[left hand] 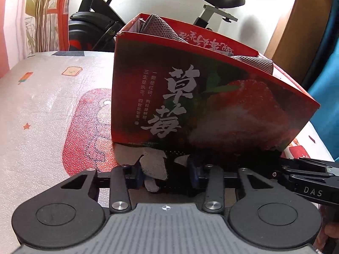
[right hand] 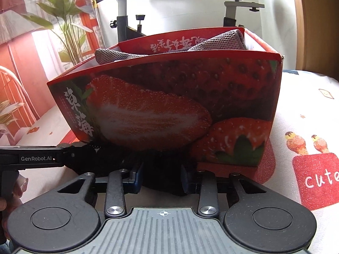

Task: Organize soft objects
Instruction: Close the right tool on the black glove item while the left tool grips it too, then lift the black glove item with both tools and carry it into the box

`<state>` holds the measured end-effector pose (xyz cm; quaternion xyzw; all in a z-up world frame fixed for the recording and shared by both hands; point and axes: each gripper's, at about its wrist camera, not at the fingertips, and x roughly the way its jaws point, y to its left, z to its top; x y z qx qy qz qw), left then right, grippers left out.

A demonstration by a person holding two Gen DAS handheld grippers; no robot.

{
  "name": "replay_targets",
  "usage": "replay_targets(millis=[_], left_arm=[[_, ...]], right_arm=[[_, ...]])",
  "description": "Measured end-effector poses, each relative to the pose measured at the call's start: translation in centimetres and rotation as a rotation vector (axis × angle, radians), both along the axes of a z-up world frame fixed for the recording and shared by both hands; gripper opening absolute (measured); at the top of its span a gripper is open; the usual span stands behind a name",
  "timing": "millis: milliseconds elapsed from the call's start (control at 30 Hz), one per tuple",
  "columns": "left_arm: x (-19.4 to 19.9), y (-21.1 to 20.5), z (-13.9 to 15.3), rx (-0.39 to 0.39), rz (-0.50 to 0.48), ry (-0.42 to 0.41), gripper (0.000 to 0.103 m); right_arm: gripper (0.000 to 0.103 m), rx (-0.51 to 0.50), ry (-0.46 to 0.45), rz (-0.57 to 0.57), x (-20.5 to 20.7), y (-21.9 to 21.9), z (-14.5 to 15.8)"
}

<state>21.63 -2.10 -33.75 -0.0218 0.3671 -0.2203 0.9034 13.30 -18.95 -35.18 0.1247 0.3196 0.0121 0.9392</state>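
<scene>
Sprawling under everything is the white foam-textured play mat with cartoon prints [left hand: 42, 97] that covers the surface, and on it stands the tall red cardboard strawberry box with white Chinese lettering [left hand: 190, 97], already holding grey knitted mesh fabric pieces [left hand: 156, 26] that poke above its rim. Right at the foot of the box lies the dark black-and-grey soft garment [left hand: 156, 169], bunched against the box's near wall. Both claws work on that garment side by side: the left claw [left hand: 167, 170] has its blue pads clenched on the grey-and-black folds, and the right claw [right hand: 161, 176] is clamped on a dark wad of the same cloth.

Risks, as I judge them, from biggest down. The box is light and the claws sit touching or just beside its base, so a forward shove during the lift could slide or tip it and spill the mesh pieces. The garment's far edge seems tucked under the box; I cannot tell how far, but pulling up might drag the box along. Each claw pinches only a small fold, so the limp cloth could slip free or droop and snag the rim on its way in.
</scene>
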Motion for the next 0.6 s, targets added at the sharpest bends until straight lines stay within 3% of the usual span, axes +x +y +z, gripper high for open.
replay_targets(millis=[267, 600], left_arm=[[-1.2, 0.4, 0.8, -0.008, -0.018, -0.011, 0.013], [-3.6, 2.4, 4.4, -0.097, -0.001, -0.091, 0.011]], right_arm=[[0.017, -0.010, 0.004, 0.001, -0.7, 0.3, 0.6], [0.014, -0.046, -0.103, 0.047, -2.9, 1.2, 4.8]])
